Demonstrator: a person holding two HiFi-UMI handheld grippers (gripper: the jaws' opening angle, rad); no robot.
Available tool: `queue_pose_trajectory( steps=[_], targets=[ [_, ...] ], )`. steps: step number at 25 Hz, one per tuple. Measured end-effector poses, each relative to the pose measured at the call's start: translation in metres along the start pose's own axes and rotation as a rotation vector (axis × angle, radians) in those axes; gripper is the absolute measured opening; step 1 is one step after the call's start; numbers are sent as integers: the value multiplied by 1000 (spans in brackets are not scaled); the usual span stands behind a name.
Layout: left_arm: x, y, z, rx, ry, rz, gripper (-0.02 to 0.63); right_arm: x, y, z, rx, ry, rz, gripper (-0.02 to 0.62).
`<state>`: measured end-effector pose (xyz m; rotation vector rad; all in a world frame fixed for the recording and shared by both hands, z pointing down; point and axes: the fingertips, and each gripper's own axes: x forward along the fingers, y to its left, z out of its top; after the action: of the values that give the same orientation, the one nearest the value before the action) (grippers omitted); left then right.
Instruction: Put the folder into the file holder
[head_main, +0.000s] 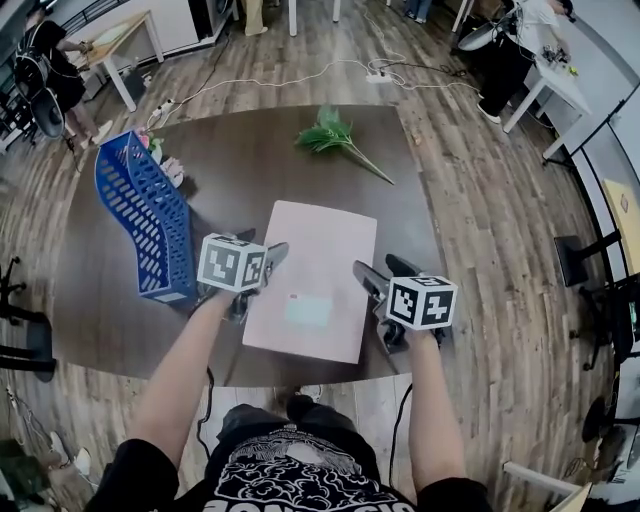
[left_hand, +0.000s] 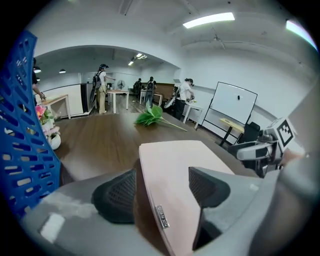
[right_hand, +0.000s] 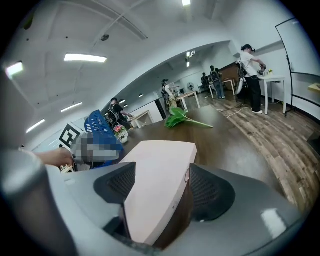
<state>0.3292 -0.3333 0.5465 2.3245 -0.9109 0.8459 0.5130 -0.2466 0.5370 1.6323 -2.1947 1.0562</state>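
At the left of the dark, smooth table (head_main: 250, 160), the blue plastic file holder (head_main: 140, 215), a stepped lattice of holes, stands empty of the folder, so the task has barely begun. The left hand-held gripper (left_hand: 162, 187) is released, its ribbed black pads straddling the left edge of the folder (head_main: 315, 275), a thick, matte pale-pink rectangle lying flat mid-table, well apart from the holder. The right hand-held gripper (right_hand: 162, 187) is likewise unclenched astride the right edge, so gripping, lifting, carrying leftward and slotting in all appear to remain.
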Motion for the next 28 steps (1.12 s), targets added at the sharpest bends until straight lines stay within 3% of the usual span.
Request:
queue_pose_trajectory(
  steps=[14,22,25,28],
  targets=[
    [28,14,-25,-103,83,-74,359,48,-18,-21,171,138,104,308],
    [41,11,-21,-79,138,-140,360,55,-29,-23,210,196,100,264],
    [44,2,-20,-88,144,-195,281,55,-30,-23,204,201,97,259],
    [43,1,-20,-93,132,-202,281,54,-31,-24,199,205,88,255]
  ],
)
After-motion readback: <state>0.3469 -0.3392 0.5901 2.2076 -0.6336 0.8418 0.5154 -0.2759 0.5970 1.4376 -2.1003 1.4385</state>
